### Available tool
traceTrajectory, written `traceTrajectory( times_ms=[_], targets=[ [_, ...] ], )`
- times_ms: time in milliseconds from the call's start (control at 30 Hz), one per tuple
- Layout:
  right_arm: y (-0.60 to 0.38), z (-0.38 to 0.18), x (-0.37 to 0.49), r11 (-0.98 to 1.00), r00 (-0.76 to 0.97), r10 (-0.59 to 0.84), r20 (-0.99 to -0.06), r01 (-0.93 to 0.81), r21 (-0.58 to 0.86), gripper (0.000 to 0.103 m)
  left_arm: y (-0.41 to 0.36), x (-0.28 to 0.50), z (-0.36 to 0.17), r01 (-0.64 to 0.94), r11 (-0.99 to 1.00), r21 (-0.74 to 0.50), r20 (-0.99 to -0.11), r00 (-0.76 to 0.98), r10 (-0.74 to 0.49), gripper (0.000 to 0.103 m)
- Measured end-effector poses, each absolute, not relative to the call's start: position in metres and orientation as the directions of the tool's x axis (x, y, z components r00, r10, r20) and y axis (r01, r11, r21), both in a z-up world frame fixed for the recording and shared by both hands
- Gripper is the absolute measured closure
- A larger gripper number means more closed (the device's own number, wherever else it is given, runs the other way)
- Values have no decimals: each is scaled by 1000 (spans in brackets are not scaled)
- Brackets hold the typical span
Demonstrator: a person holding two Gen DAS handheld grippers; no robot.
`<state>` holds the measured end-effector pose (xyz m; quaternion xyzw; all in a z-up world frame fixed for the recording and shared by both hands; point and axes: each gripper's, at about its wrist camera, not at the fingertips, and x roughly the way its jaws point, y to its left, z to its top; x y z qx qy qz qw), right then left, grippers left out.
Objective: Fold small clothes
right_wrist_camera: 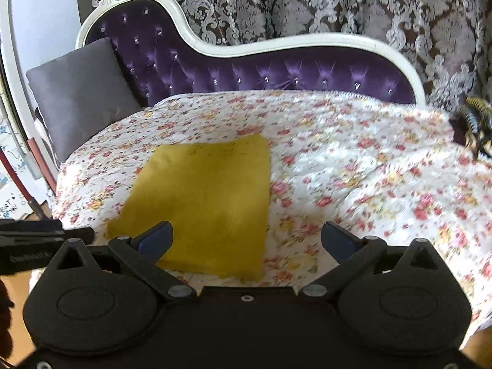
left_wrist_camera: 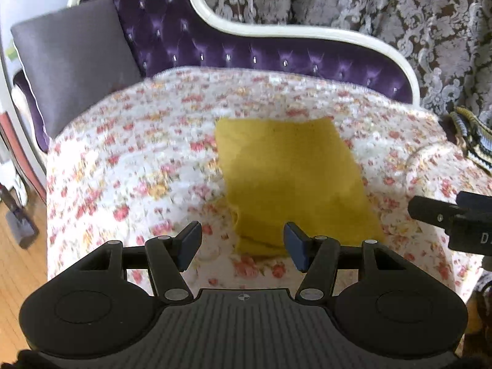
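A mustard-yellow garment (left_wrist_camera: 292,178) lies folded into a flat rectangle on the floral bedspread (left_wrist_camera: 138,153); it also shows in the right wrist view (right_wrist_camera: 209,196). My left gripper (left_wrist_camera: 243,243) is open and empty, above the garment's near left corner. My right gripper (right_wrist_camera: 246,240) is open and empty, wide apart, over the garment's near right edge. Part of the right gripper's body shows at the right edge of the left wrist view (left_wrist_camera: 455,221). The left gripper's body shows at the left edge of the right wrist view (right_wrist_camera: 37,243).
The bedspread (right_wrist_camera: 369,169) covers a purple tufted chaise (left_wrist_camera: 246,49) with a white frame. A grey cushion (left_wrist_camera: 73,61) leans at its left end. A striped dark cloth (left_wrist_camera: 470,135) lies at the right. Patterned curtains (right_wrist_camera: 307,0) hang behind. Wood floor (left_wrist_camera: 18,270) lies at left.
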<state>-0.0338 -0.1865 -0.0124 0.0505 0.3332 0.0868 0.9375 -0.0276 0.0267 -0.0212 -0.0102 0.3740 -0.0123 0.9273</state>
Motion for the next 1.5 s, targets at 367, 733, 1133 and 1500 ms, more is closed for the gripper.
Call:
traceTrajectory(
  times_ms=[367,733,1133,1500],
  targets=[
    [-182,-16,-37,974,729,222,-648,-131,186,1,17,-30,-28,-5,1000,19,-716,698,17,46],
    [-181,-17,-38,973,728,225,-647,-139,183,1,13,-29,-28,-22,997,70,-713,698,65,46],
    [-180,-19,-37,970,725,237,-646,-145,193,1,10,-27,-29,-17,996,82,-722,688,71,46],
    [-182,-22,-37,965,718,255,-647,-152,212,1,8,-27,-34,-11,996,85,-732,677,70,46]
  ],
)
